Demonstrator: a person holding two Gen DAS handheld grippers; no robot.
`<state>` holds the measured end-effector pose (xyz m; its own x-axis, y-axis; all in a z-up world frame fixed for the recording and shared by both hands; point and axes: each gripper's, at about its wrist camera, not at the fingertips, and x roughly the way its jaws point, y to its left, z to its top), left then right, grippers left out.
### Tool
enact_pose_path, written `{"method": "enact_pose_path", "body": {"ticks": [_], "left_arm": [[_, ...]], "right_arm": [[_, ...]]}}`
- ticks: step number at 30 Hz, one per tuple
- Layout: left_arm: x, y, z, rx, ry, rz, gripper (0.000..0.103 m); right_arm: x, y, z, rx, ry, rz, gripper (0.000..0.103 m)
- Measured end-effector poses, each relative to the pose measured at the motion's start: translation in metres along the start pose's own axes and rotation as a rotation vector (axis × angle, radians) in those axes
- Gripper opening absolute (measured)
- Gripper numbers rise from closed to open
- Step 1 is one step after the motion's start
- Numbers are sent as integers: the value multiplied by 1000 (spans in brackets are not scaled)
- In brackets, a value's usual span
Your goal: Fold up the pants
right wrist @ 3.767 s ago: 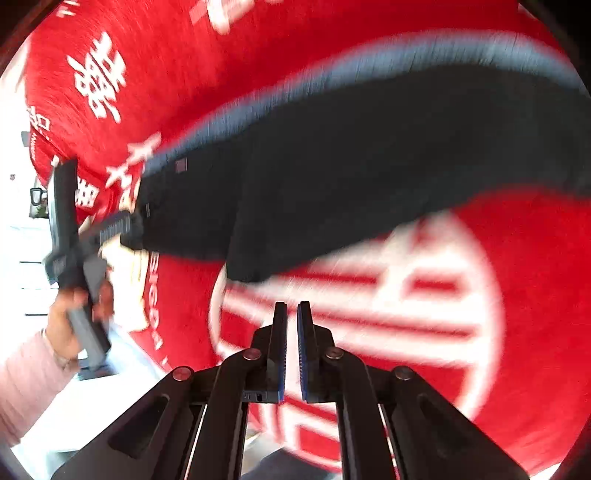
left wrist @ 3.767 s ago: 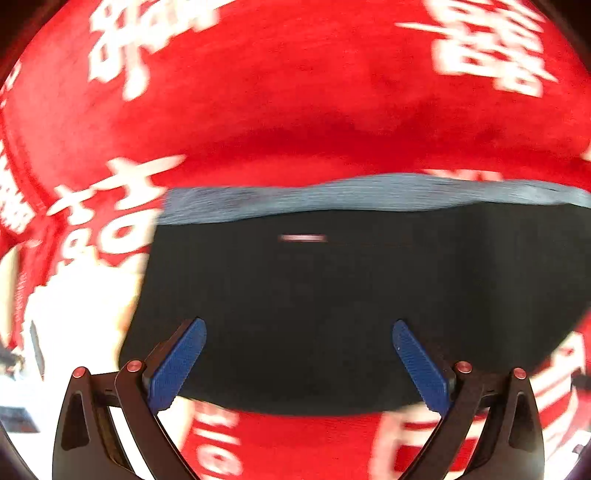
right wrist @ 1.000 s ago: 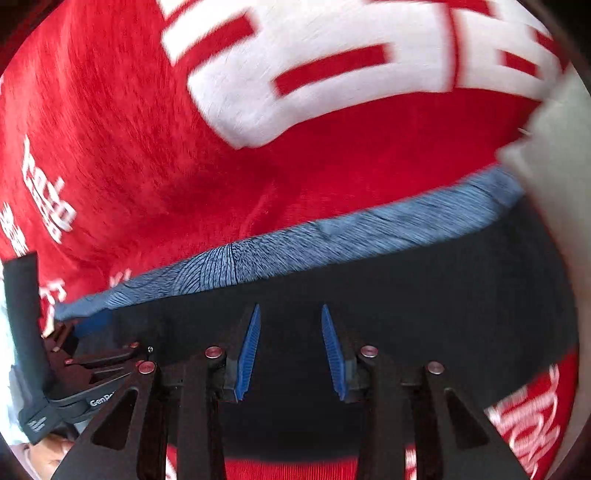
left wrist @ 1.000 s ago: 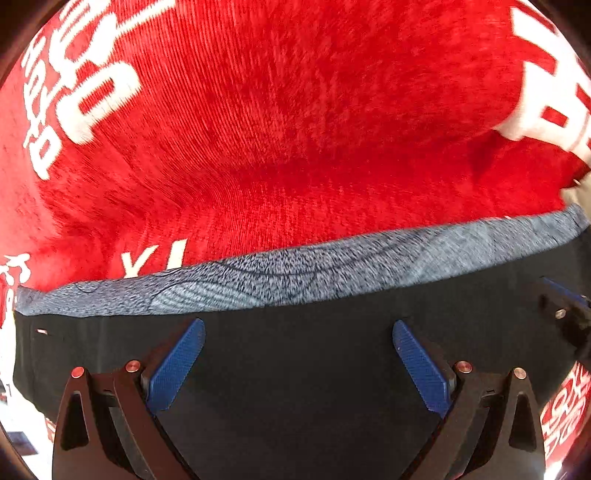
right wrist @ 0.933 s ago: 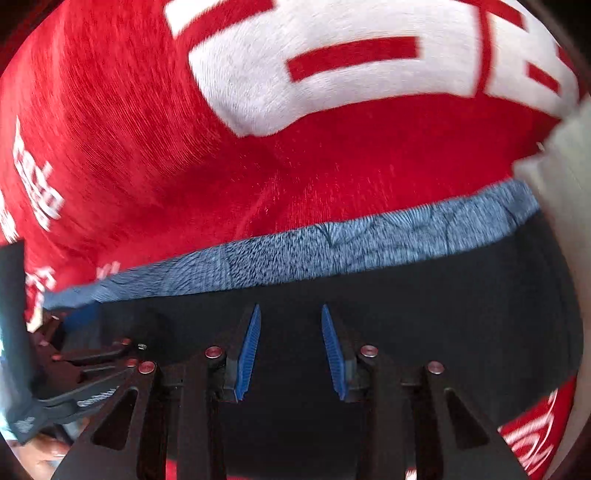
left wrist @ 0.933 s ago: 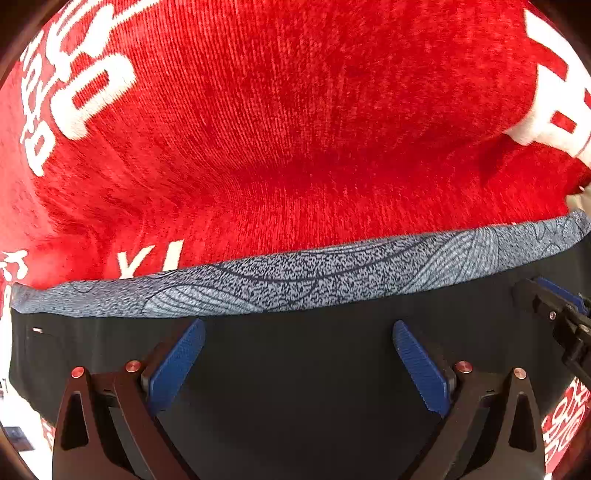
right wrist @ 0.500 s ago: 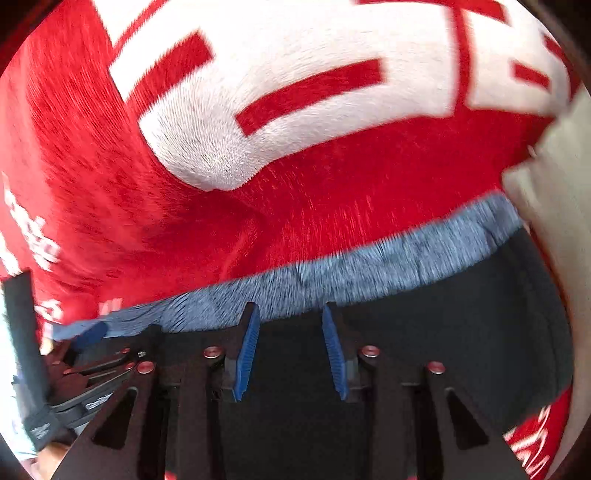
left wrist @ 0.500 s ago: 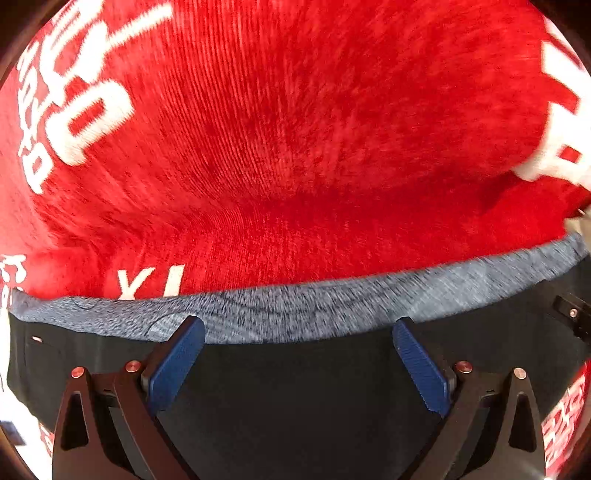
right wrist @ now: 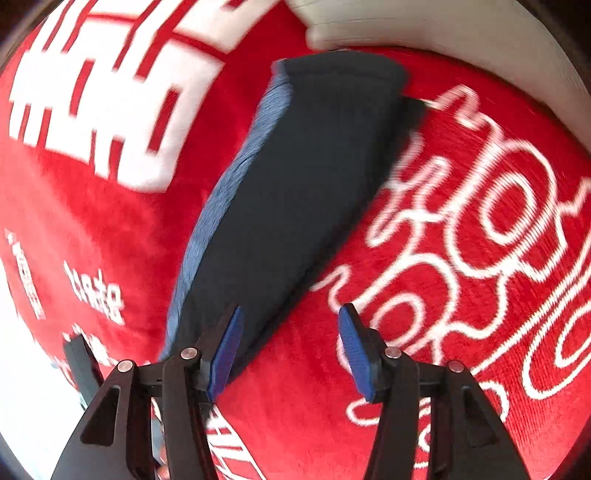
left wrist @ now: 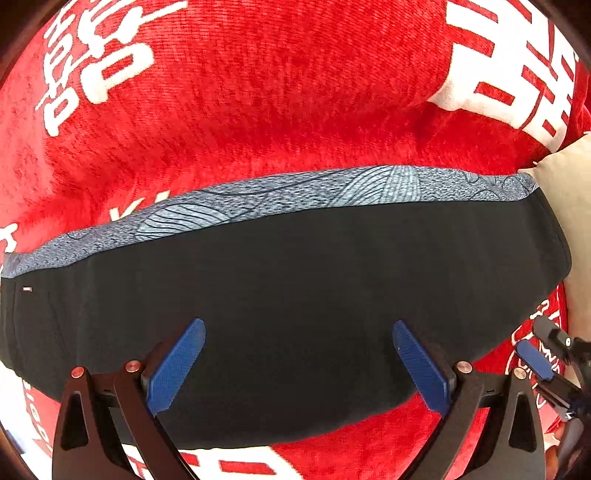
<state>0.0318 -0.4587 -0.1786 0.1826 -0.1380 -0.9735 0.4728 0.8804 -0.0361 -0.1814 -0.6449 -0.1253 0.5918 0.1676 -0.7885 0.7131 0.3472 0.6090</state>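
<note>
The black pants (left wrist: 288, 295) lie folded into a flat band on the red blanket (left wrist: 258, 110), with a blue-grey patterned strip (left wrist: 295, 188) along the far edge. My left gripper (left wrist: 295, 354) is open and empty, hovering over the near edge of the pants. In the right wrist view the pants (right wrist: 295, 192) run diagonally away from me. My right gripper (right wrist: 288, 347) is open and empty at their near end, over the blanket. The right gripper also shows at the lower right of the left wrist view (left wrist: 546, 362).
The red blanket with white lettering (right wrist: 461, 258) covers the surface. A beige cushion (left wrist: 569, 221) touches the right end of the pants; it also shows at the top of the right wrist view (right wrist: 443, 26). A white floor area (right wrist: 33, 406) lies at lower left.
Both grippers have pulled back from the pants. The right gripper has opened wider and swung round to the pants' end. The pants lie still.
</note>
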Motion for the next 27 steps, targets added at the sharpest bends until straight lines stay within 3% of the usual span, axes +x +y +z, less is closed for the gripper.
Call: {"method": "enact_pose_path", "body": {"ticks": [5, 8, 17, 20, 22, 23, 24, 27], "left_arm": [[1, -29, 7, 18, -42, 41, 103], [11, -42, 5, 22, -23, 54, 103], [27, -34, -4, 21, -5, 50, 103], [14, -28, 13, 22, -21, 60, 103], [5, -28, 22, 19, -68, 76, 102], [3, -28, 27, 18, -82, 88, 101], [3, -28, 31, 14, -92, 93, 92], [23, -22, 46, -27, -48, 104, 62]], "right_arm": [[6, -9, 9, 41, -96, 71, 58], [7, -16, 21, 78, -129, 126, 58], [16, -8, 43, 68, -162, 220, 60], [21, -5, 51, 75, -153, 237, 59], [29, -1, 58, 79, -117, 225, 51], [31, -1, 59, 83, -100, 210, 31], [34, -3, 61, 88, -73, 183, 17], [34, -9, 60, 91, -54, 192, 16]]}}
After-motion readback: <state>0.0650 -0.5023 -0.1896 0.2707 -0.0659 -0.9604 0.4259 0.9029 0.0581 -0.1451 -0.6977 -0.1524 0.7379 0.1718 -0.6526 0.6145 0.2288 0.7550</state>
